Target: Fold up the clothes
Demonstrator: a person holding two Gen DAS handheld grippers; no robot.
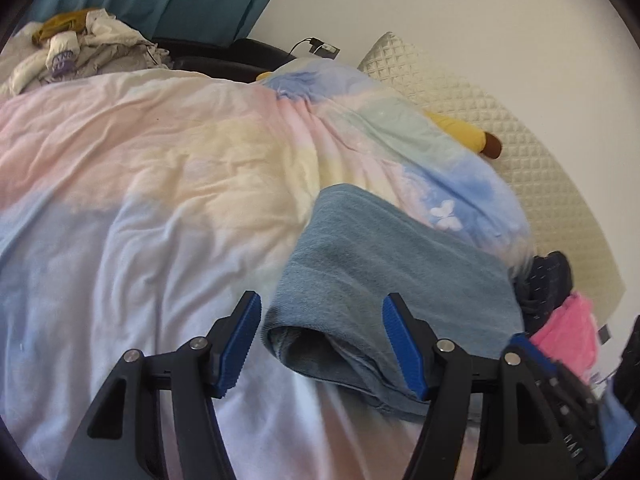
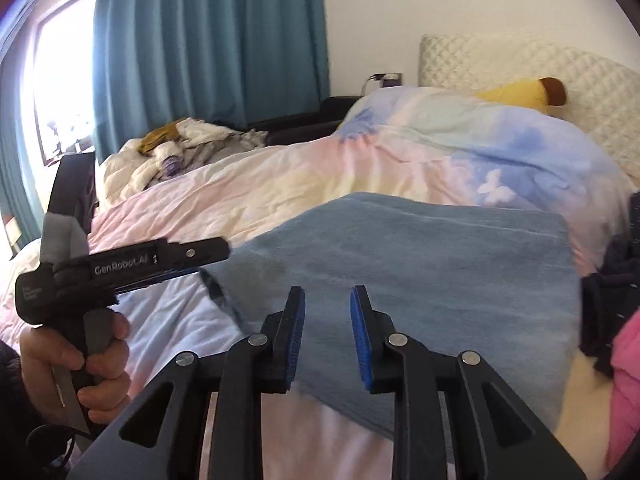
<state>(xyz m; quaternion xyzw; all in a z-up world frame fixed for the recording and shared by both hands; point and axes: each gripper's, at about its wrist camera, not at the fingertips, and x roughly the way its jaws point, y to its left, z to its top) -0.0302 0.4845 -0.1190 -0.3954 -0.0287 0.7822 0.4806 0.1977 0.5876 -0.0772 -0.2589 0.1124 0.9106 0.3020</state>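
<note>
Left wrist view: left gripper hovering with jaws wide apart over the near rolled edge of a folded grey-blue terry towel, pads clear of the cloth, nothing held. Towel lying on a rumpled pastel tie-dye duvet covering the bed, just beside a heap of dark navy and pink garments at right. Likely trouble: a closing pinch catching only the top layer, pulling the fold open, or snagging duvet along with towel. Hard to read: layer count inside the rolled edge; heap at right cut off by the lens rim; second gripper's body only partly seen at lower right

Right wrist view: right gripper above the same towel, jaws parted a little, empty. Left gripper seen side-on in a person's hand, at the towel's left edge; contact there not determinable. Risk: soft bedding giving way, letting the fold skew. Towel's near edge hidden behind the gripper; window glare washing out the left; pile of pale crumpled clothes too jumbled to sort
</note>
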